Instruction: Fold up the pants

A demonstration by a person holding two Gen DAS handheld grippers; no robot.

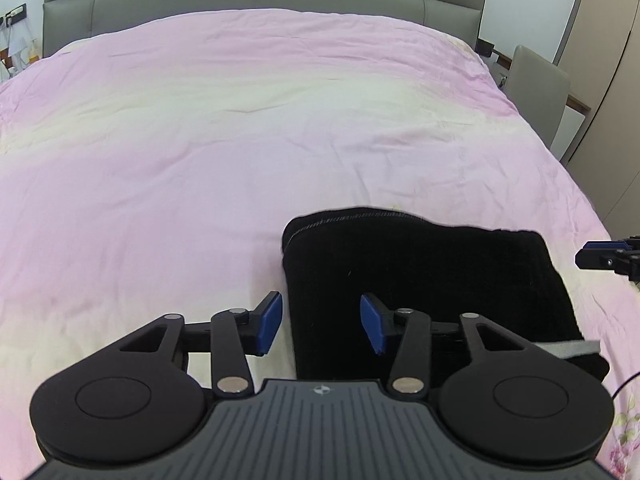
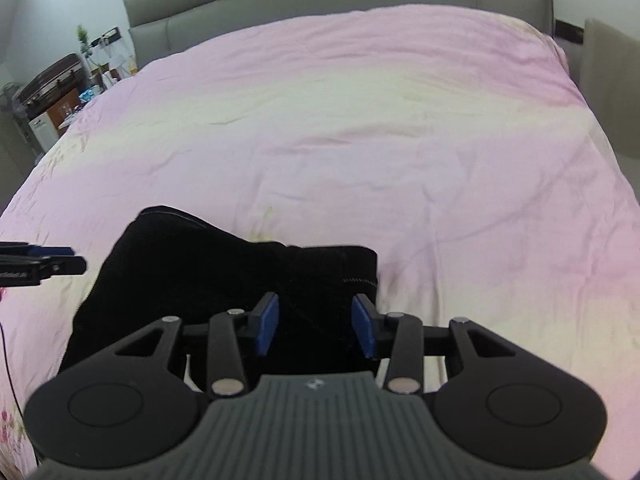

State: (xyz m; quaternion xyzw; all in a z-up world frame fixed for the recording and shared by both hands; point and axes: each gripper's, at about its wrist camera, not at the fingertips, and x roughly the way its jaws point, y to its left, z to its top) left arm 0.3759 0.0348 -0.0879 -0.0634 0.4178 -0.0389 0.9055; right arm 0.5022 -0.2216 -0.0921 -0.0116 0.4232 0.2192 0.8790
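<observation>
My left tongs (image 1: pixel 321 328) and right tongs (image 2: pixel 315 326) both hang part open, holding nothing, above the black pants (image 1: pixel 420 280) folded into a bundle near the front edge of the bed (image 1: pixel 240 140). A careless nudge could spring the thick fold loose

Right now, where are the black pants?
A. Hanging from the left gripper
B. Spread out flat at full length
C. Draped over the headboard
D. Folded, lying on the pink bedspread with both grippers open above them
D: the pants lie as a compact folded bundle on the bedspread, and the left gripper and right gripper both show open jaws with nothing pinched.
</observation>
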